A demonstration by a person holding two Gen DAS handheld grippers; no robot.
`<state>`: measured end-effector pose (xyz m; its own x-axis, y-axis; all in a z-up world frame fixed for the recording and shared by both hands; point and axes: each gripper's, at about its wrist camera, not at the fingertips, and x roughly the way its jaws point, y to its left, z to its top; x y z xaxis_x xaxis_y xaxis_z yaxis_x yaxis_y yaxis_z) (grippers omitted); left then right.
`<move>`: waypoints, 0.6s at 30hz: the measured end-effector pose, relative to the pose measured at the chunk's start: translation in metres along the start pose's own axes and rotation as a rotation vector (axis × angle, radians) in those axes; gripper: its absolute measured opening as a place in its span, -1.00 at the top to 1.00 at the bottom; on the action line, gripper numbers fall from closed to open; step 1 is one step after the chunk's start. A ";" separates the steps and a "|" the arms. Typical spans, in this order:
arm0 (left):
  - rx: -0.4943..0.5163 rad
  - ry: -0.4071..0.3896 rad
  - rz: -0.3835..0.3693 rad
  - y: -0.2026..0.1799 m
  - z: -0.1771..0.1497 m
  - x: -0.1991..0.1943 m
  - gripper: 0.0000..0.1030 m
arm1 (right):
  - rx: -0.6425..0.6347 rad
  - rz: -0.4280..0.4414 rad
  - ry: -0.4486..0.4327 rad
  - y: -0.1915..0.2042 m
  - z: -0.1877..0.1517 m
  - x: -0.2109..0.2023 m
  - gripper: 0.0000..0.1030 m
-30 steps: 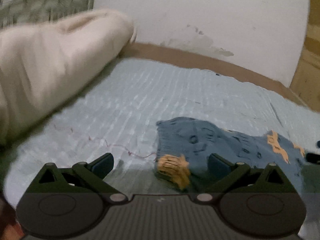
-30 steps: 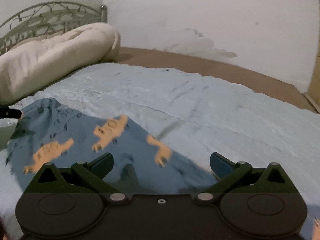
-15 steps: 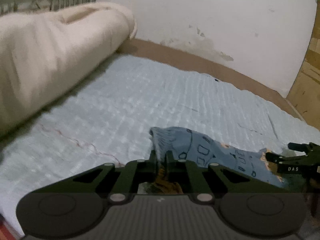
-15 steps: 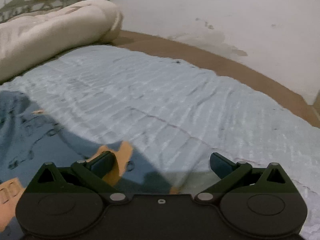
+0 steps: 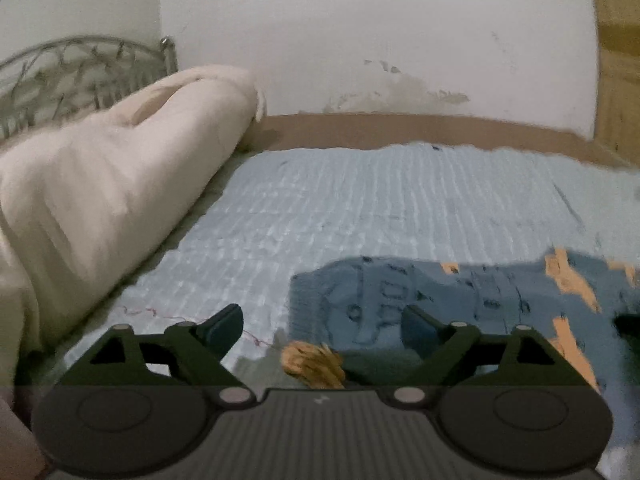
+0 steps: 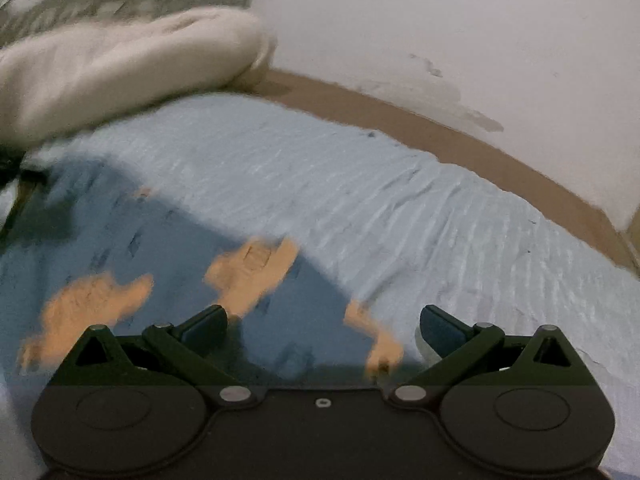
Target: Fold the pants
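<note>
The pants (image 5: 472,300), blue with orange prints, lie flat on the light blue sheet (image 5: 360,208) of a bed, just ahead of both grippers. The left gripper (image 5: 322,322) has its jaws spread, having just been opening; the pants' near corner with an orange patch sits between them, but the pads do not press on it. The right gripper (image 6: 322,322) is also spread wide, with the cloth lying under and between its fingers, not pinched. The pants look thin, soft and light: they should drape and crease easily, slide little on the ribbed sheet, and bunch if dragged. The best hold is likely at an edge or corner, such as the hem or waistband, pinched through both layers so that the fold carries evenly. The sheet is ribbed and slightly wrinkled, over a soft mattress that will give under pressure. A rolled cream duvet (image 5: 112,184) lies to the left by a metal headboard (image 5: 80,64); behind is a stained white wall (image 5: 380,40).
</note>
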<state>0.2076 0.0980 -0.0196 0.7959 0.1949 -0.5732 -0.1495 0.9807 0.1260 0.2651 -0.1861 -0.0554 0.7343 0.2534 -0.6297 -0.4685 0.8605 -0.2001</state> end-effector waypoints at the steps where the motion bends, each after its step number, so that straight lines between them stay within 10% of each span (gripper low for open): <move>1: 0.034 0.006 -0.001 -0.007 -0.003 -0.001 -0.82 | -0.025 -0.015 0.008 0.003 -0.009 -0.008 -0.98; 12: 0.092 0.026 0.092 -0.045 -0.022 -0.013 -0.93 | 0.071 -0.401 0.003 -0.076 -0.114 -0.115 -0.99; 18: 0.059 0.011 -0.022 -0.081 -0.014 -0.034 -0.99 | 0.263 -0.541 -0.117 -0.113 -0.152 -0.178 -0.99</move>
<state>0.1842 0.0121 -0.0211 0.7923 0.1741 -0.5848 -0.0974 0.9822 0.1604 0.1128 -0.3958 -0.0349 0.8903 -0.2156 -0.4012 0.1117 0.9573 -0.2667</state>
